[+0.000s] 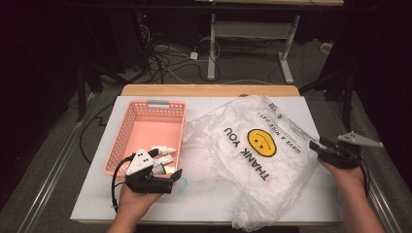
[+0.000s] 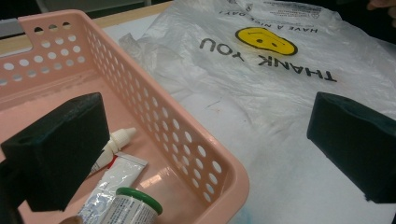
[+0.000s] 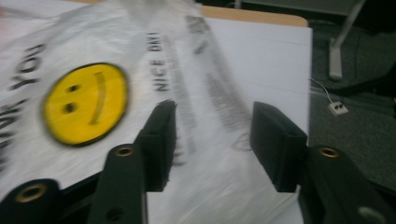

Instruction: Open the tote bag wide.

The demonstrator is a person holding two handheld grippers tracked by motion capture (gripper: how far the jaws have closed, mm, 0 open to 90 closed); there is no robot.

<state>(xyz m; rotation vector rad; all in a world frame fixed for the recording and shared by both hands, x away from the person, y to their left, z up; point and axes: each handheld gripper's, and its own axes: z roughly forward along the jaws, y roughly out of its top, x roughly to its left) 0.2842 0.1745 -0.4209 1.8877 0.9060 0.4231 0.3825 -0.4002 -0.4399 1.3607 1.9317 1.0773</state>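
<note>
The crinkled white plastic bag (image 1: 252,160) printed with a yellow smiley lies flat across the table's (image 1: 204,201) middle and right. The right gripper (image 1: 316,146) sits at its right edge, jaws spread apart with nothing between them. The left gripper (image 1: 179,175) stands wide open at the near right corner of the pink perforated plastic basket (image 1: 127,127), which holds 2 small tubes (image 2: 114,175) and a green-capped bottle (image 2: 135,207).

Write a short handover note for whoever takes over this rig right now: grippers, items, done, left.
Left gripper: open, empty, at the pink basket's near corner.
Right gripper: jaws apart, nothing between them, over the plastic bag's right edge.
Basket holds a small dropper bottle, a tube and a green-capped bottle.
Done: nothing visibly bagged; the bag lies flat.
Left, probably: open the bag and move the items in.
</note>
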